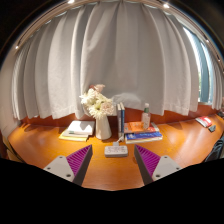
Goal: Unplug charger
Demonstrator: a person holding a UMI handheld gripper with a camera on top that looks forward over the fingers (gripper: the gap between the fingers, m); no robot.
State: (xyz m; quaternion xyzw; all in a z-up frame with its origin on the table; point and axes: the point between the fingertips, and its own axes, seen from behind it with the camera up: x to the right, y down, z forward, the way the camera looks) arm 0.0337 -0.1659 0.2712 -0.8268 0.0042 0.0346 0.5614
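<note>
A small white block, likely the charger or a power strip (116, 151), lies flat on the wooden desk (110, 172) just ahead of my fingers and between their lines. My gripper (112, 162) is open, its purple pads (78, 160) wide apart at either side, with bare wood between them. Nothing is held. I see no cable or plug clearly.
Beyond the white block stand a white vase of pale flowers (100, 110), a stack of books (141, 131) with a small bottle (146, 116), and a stack of papers or books (77, 130) further left. White curtains (110, 50) hang behind the desk. A red item (205, 122) lies far right.
</note>
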